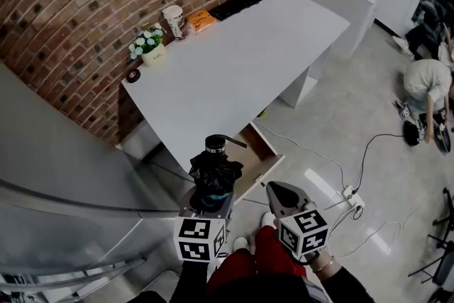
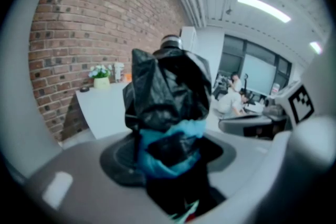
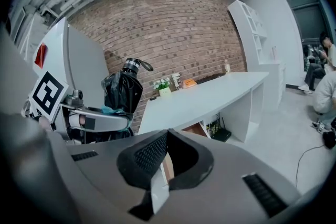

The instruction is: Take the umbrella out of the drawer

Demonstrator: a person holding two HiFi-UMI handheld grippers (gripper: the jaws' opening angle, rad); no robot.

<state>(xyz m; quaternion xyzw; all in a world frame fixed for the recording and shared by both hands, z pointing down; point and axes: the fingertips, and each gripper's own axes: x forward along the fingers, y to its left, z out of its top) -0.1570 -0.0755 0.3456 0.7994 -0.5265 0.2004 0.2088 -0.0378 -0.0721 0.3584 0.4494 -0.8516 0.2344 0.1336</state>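
Nearest, the left gripper (image 1: 211, 199) clamps the folded black umbrella (image 1: 215, 170) upright, outside the drawer (image 1: 264, 152). Just beside it, the right gripper (image 1: 273, 189) is pinched closed, empty. Beyond, the open drawer juts from the white desk's (image 1: 241, 60) near edge.

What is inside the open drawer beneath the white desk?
Only bare brown interior shows in the drawer; the folded black umbrella covers its left part, the desk its back.
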